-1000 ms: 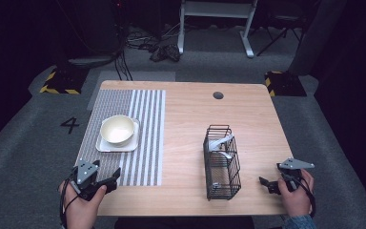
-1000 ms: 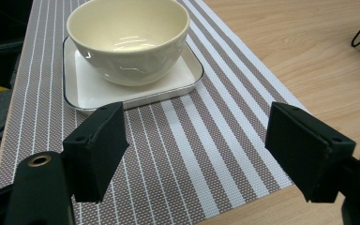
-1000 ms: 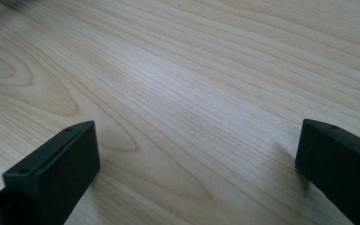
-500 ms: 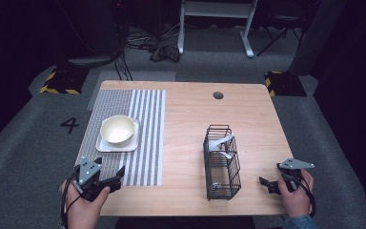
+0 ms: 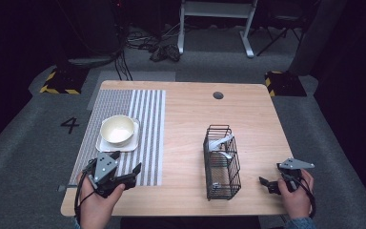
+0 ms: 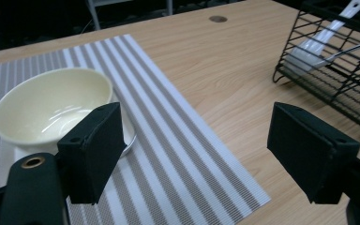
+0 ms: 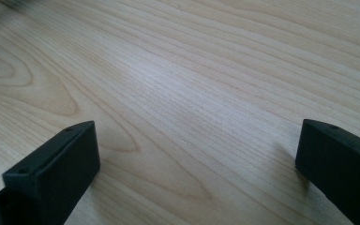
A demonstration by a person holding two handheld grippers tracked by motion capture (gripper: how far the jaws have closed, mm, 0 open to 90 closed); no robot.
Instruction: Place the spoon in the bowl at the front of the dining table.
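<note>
The left gripper (image 5: 126,168) hovers with jaws wide at the table's (image 5: 190,109) near left corner, the right gripper (image 5: 267,183) gapes at its near right edge.

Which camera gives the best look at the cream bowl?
The left gripper view: the bowl is close, its glossy empty inside plain. The high view shows it small on its white plate; the right gripper view faces bare tabletop.

A black wire basket (image 5: 222,164) stands on the wooden table (image 5: 186,114) — pale utensils (image 5: 220,143) lean inside it.
</note>
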